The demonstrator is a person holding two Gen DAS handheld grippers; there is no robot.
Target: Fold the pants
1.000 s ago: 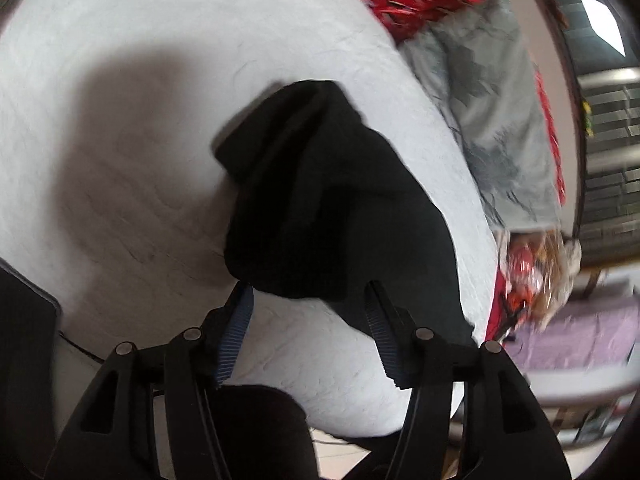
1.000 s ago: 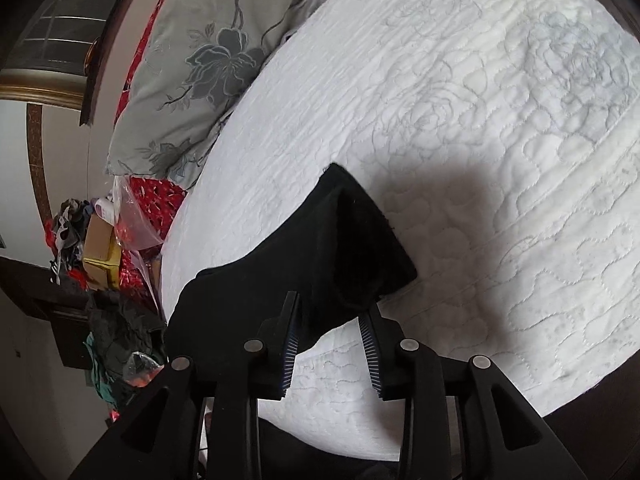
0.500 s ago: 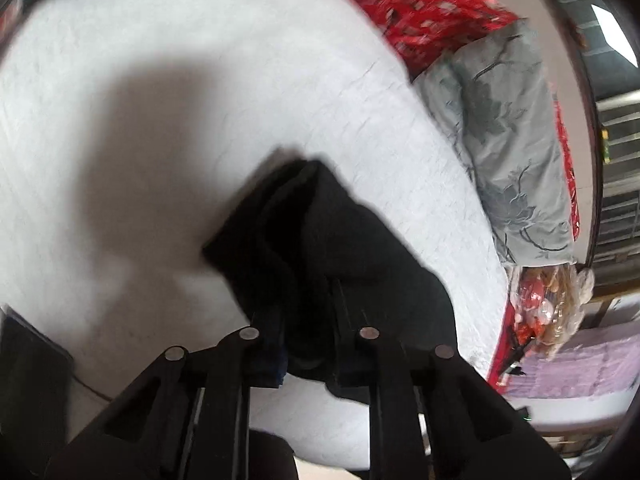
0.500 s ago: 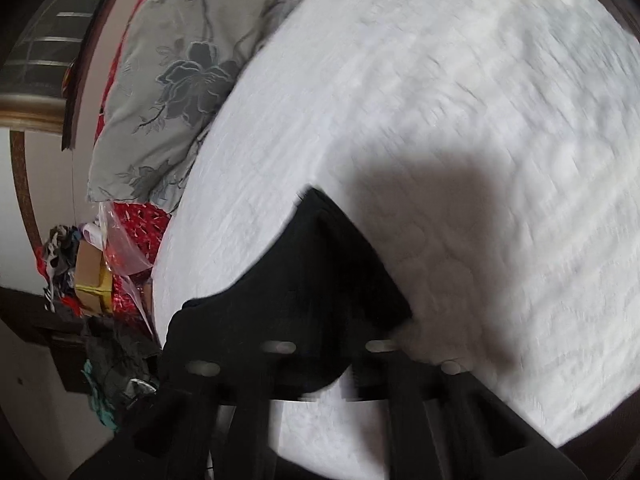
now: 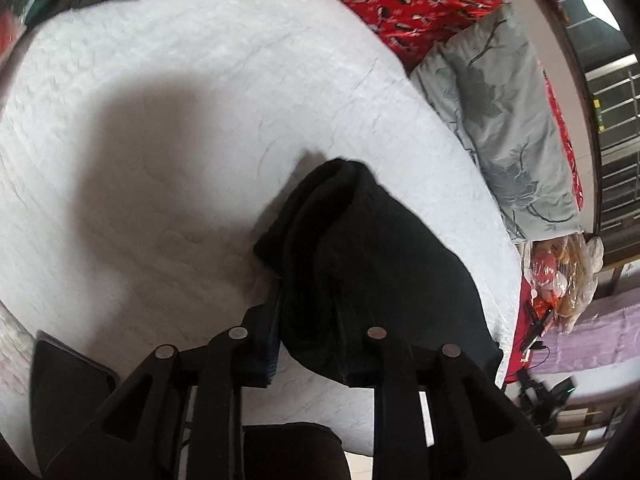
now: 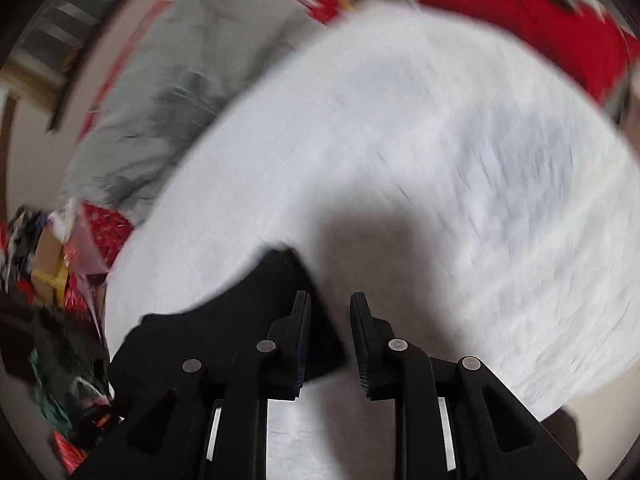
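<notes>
- The left gripper (image 5: 310, 320) closes in from a wide stance around the near end of the black pants (image 5: 380, 264). Its fingers have since eased apart a little, yet the bunched cloth fills the gap and presses against the blue pad, so the grip holds.
- The pants lie on the white quilted bed (image 5: 200, 80), near its edge. Their far end is rumpled into a ridge that points toward the grey pillow (image 5: 500, 120).
- The right gripper (image 6: 330, 300) also pinches in on its corner of the pants (image 6: 240, 320) and then parts again. Its fingers now stand apart, with cloth beside the left one only and bare bed (image 6: 440, 160) showing next to the other.
- This view is badly smeared, so whether any cloth hangs on a pad I cannot tell; nothing looks clamped.
- Compared with a second ago, the pants sit lower in the right view and more of the bed shows beyond them.
- My reading: only one end is secured. A fold carried by both ends probably needs the right corner taken again first, or the cloth is likely to trail and twist.
</notes>
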